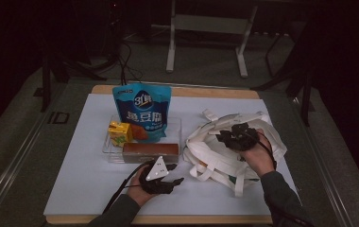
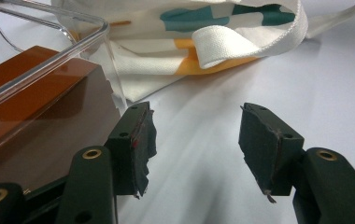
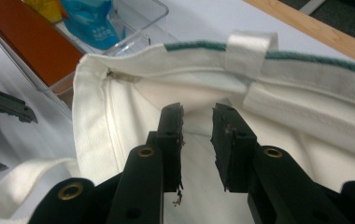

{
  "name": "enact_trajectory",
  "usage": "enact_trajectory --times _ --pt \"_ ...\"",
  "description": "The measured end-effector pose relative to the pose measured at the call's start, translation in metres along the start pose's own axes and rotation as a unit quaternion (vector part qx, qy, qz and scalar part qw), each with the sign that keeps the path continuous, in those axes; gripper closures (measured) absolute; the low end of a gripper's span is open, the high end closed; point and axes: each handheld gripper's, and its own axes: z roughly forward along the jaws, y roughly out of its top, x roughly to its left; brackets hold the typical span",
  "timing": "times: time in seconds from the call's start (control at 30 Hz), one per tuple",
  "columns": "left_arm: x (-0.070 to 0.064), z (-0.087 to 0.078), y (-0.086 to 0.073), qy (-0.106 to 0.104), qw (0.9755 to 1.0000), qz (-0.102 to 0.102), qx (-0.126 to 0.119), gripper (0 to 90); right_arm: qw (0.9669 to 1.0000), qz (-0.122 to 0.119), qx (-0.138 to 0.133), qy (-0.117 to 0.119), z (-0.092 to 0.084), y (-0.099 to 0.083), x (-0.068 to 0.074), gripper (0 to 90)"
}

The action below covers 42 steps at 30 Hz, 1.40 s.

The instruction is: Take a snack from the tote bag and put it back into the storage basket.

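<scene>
A dim room is surrounding a bench (image 1: pixel 64 189) covered with a white sheet, and metal frame legs are standing on the floor beyond its far edge. Toward the right edge of the bench a white cloth tote bag (image 1: pixel 215 151) is lying crumpled, its long straps looping out around it. The right gripper (image 1: pixel 238 135) is hovering over the bag's upper part; in the right gripper view its jaws are standing narrowly apart just above the cloth near the hemmed mouth, and I cannot tell whether they are pinching any fabric. The left gripper (image 1: pixel 170 177) is resting near the front edge, its jaws standing open over bare sheet with nothing between them.

The bag is looking light, soft and floppy, so it is likely going to sag and fold rather than keep a shape. The stitched rim (image 3: pixel 306 60) and the strap loop (image 3: pixel 250 46) are looking like the firmest places to take hold; thin single layers may slip out.

Left of the bag, a clear tray (image 1: pixel 106 149) is holding a blue snack pouch (image 1: pixel 141 111), a yellow carton (image 1: pixel 119 132) and a brown box (image 1: pixel 149 150).
</scene>
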Motion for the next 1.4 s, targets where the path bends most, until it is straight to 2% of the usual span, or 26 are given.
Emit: enact_trajectory --times 0.1,0.27,0.5,0.9,1.4 --pt "0.0 0.0 0.0 0.0 1.0 0.0 0.0 44.2 1.0 -0.002 0.006 -0.003 -0.002 -0.005 -0.002 73.9" --pt "0.0 0.0 0.0 0.0 1.0 0.001 0.001 44.2 0.9999 -0.002 0.011 -0.008 -0.007 -0.014 -0.005 80.4" --pt "0.0 0.0 0.0 0.0 1.0 0.001 0.001 44.2 0.9999 0.009 0.009 -0.008 -0.012 -0.03 -0.008 89.2" --pt "-0.001 0.0 0.0 0.001 1.0 0.003 0.001 44.2 0.9997 0.023 0.002 -0.004 -0.019 -0.045 -0.011 89.9" --pt "-0.001 0.001 0.0 0.001 1.0 0.005 0.001 44.1 0.9989 0.038 0.022 -0.017 -0.029 -0.072 -0.025 89.8"
